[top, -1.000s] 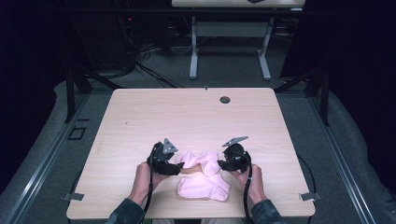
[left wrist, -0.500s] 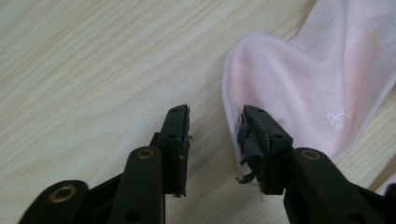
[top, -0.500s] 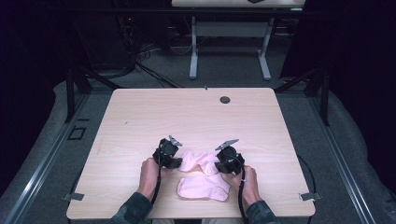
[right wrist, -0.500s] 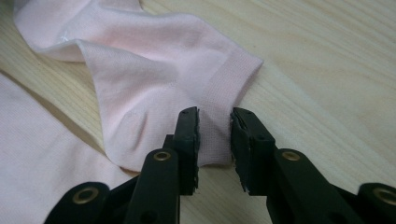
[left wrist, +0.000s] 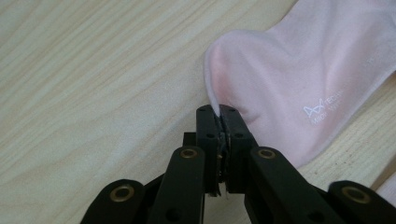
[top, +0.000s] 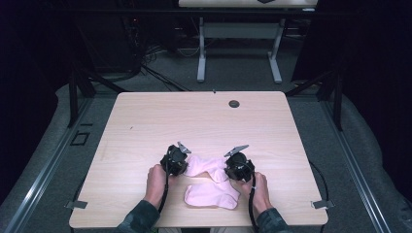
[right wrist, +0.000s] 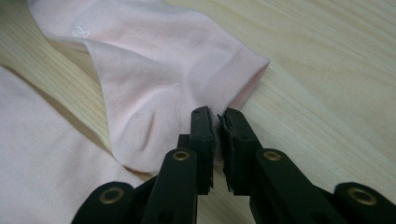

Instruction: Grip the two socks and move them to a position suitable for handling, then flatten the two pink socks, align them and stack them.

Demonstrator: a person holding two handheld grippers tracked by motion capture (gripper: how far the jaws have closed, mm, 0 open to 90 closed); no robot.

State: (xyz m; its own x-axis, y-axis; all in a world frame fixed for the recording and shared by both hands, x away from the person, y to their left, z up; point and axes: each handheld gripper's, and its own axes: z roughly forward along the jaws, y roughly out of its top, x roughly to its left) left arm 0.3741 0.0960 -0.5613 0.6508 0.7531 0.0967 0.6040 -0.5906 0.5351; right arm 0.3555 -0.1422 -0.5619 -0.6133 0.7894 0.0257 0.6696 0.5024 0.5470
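Socks, two pink ones, lie on the near middle of the table [top: 145, 126]. The near sock [top: 212, 195] rests flat by the table's front edge, free of both grippers. The far sock [top: 204, 165] stretches between them. The left gripper [left wrist: 219, 111] has just been closing and its fingers [left wrist: 205, 128] now pinch the edge of that sock's rounded end. The right gripper [right wrist: 217, 114] has also just been closing; its fingers [right wrist: 201, 133] clamp the sock's ribbed cuff.
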